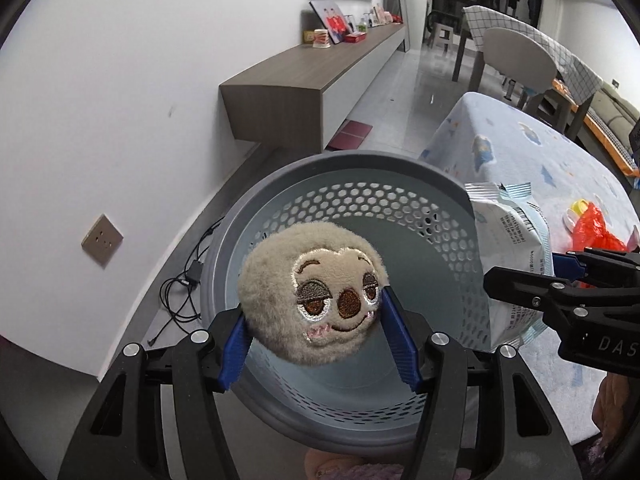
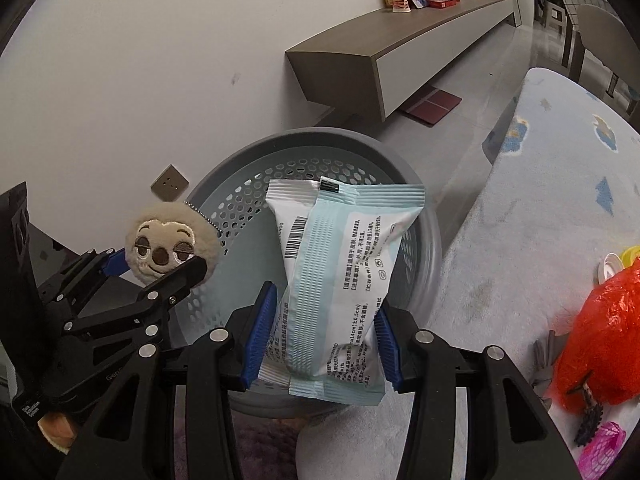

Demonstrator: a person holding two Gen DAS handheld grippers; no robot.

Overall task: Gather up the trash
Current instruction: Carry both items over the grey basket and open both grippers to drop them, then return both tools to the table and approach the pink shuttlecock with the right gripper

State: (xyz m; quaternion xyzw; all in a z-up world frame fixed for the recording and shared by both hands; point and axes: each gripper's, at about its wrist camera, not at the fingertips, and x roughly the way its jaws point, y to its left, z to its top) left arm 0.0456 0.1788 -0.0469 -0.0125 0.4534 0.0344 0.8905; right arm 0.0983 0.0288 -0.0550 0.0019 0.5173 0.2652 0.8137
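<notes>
My left gripper [image 1: 316,324] is shut on a beige plush sloth head [image 1: 312,292] and holds it over the open mouth of a grey perforated basket [image 1: 344,168]. My right gripper [image 2: 320,336] is shut on a white and pale blue wipes packet [image 2: 340,280] and holds it upright over the same basket [image 2: 248,200]. The right gripper [image 1: 560,292] with the packet [image 1: 516,232] shows at the right of the left wrist view. The plush [image 2: 168,248] and the left gripper [image 2: 160,276] show at the left of the right wrist view.
A pale blue patterned rug [image 2: 540,208] lies to the right with a red plastic bag [image 2: 608,332], a pink item [image 2: 604,448] and small lids [image 2: 612,268] on it. A wall socket [image 1: 102,240], cables [image 1: 184,292] and a low wood cabinet [image 1: 304,76] stand behind the basket.
</notes>
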